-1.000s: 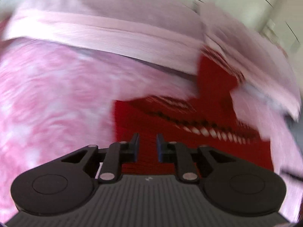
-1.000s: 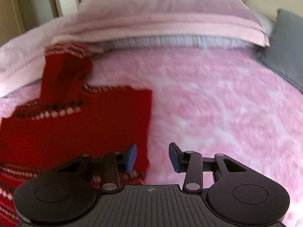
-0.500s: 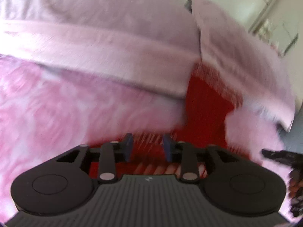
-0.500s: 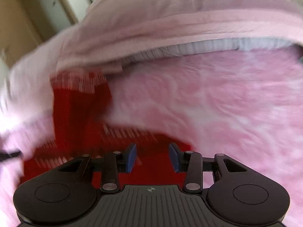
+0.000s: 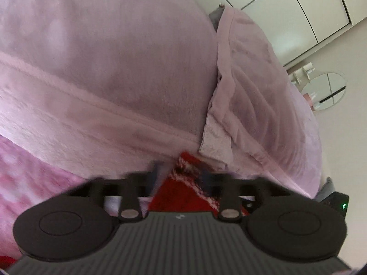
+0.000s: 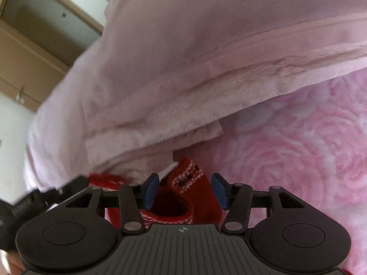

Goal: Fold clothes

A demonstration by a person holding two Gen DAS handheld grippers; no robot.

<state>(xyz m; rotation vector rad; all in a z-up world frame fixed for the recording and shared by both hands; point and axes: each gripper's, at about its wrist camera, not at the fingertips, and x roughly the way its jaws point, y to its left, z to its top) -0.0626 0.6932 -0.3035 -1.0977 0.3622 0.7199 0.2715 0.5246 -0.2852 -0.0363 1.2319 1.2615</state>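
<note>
1. At 6 o'clock of the left wrist view, the left gripper (image 5: 180, 174) has its fingers spread apart and grasps nothing. Between them lies the cuff end of the red sweater (image 5: 183, 192), with a white patterned band. The band runs from 12 o'clock down toward 4 o'clock. The sweater lies on the bed, just below the folded pink blanket (image 5: 110, 87), which fills the upper half. The floral bedcover (image 5: 29, 174) shows at 9 o'clock. A white wardrobe (image 5: 298, 11) stands at 1 o'clock.

2. At 6 o'clock of the right wrist view, the right gripper (image 6: 184, 191) is also released, with its blue pads on both sides of a red sleeve, which seems not yet pinched. The sleeve opening faces the camera, and the cuff tip points to 12 o'clock, toward the blanket. So the long axis goes away from the camera, I think.

3. My judgement: the step in hand is the reach for the sleeve end. Next, the fingers must clench on the cuff, then carry it back over the body of the sweater.
</note>
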